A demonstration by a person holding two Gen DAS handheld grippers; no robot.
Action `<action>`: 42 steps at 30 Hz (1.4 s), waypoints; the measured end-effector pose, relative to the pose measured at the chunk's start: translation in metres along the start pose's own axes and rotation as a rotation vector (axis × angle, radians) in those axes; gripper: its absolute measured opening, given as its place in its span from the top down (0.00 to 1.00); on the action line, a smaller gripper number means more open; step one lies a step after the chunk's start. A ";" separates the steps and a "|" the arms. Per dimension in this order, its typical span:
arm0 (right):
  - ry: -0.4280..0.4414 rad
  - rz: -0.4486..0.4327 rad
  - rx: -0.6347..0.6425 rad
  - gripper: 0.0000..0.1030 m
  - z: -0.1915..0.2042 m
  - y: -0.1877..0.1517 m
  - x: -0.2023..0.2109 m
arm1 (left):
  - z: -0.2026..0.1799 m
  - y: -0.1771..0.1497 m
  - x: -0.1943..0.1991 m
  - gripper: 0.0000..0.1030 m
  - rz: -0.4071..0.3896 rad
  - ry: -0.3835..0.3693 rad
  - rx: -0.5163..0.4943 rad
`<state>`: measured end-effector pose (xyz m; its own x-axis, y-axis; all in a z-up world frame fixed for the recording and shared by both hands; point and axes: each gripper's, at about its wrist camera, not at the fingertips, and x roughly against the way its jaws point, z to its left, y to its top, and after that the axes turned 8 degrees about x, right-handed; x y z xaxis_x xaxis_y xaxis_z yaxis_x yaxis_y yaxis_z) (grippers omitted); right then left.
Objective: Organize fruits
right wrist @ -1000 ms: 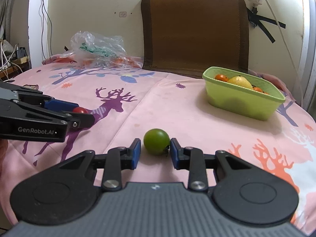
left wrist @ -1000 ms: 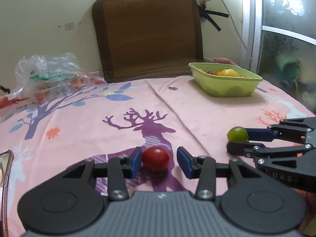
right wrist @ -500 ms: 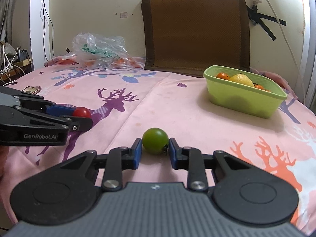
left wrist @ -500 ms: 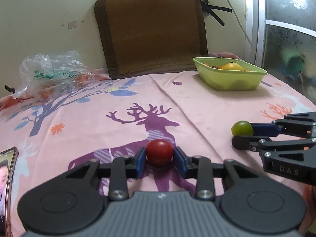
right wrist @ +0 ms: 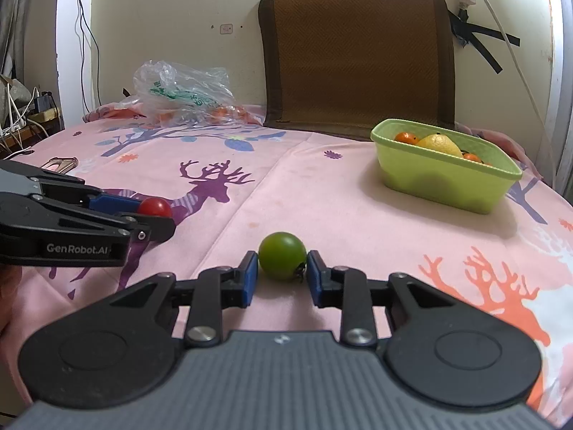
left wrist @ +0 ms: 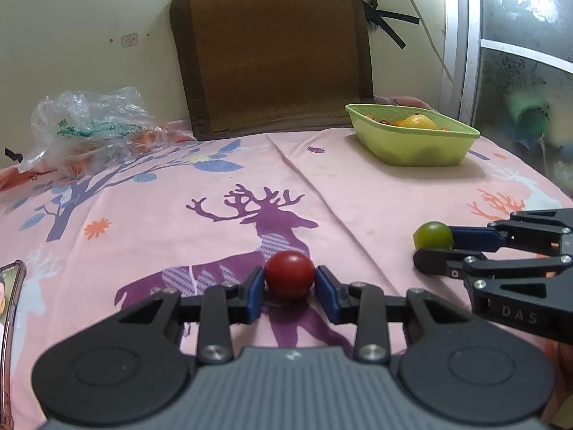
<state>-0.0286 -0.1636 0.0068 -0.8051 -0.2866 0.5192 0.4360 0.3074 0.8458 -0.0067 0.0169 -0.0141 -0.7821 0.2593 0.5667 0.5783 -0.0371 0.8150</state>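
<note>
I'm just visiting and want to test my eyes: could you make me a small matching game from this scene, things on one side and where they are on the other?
Things:
1. small round red tomato
2. small round green tomato
3. yellow lemon-like fruit
4. crumpled clear plastic bag

Places:
A. inside the light green plastic tub
B. between the blue pads of the right gripper
C. at the far edge of the pink tablecloth, near the wall
D. between the blue pads of the left gripper

Pairs: 1-D, 2-B, 3-A, 4-C
</note>
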 end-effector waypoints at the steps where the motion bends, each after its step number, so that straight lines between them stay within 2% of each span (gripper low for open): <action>1: 0.001 0.000 -0.001 0.68 0.000 0.000 0.000 | 0.000 0.000 0.000 0.69 0.000 -0.001 0.002; 16: 0.002 -0.002 0.022 0.70 0.003 0.003 -0.002 | -0.005 0.000 -0.001 0.70 -0.002 0.013 -0.014; 18: 0.008 -0.010 0.032 0.70 0.005 0.002 0.002 | -0.007 0.001 0.000 0.70 0.010 -0.018 0.009; 22: 0.024 -0.010 0.026 0.70 0.004 -0.004 0.014 | -0.031 -0.003 0.002 0.70 0.014 -0.055 -0.032; 32: -0.096 -0.020 -0.058 0.70 -0.030 -0.029 0.056 | -0.095 -0.004 -0.008 0.70 0.046 -0.134 -0.117; 36: -0.131 -0.010 -0.074 0.70 -0.038 -0.040 0.064 | -0.114 -0.004 -0.014 0.69 0.065 -0.125 -0.134; 40: -0.137 -0.001 -0.097 0.69 -0.041 -0.047 0.063 | -0.123 -0.005 -0.016 0.68 0.063 -0.080 -0.138; 42: -0.142 -0.005 -0.095 0.68 -0.040 -0.048 0.065 | -0.124 -0.003 -0.017 0.62 0.069 -0.063 -0.128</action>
<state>-0.0858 -0.2334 0.0048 -0.8532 -0.1550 0.4980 0.4623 0.2174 0.8597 -0.0237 -0.1067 -0.0117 -0.7227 0.3120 0.6167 0.5928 -0.1789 0.7852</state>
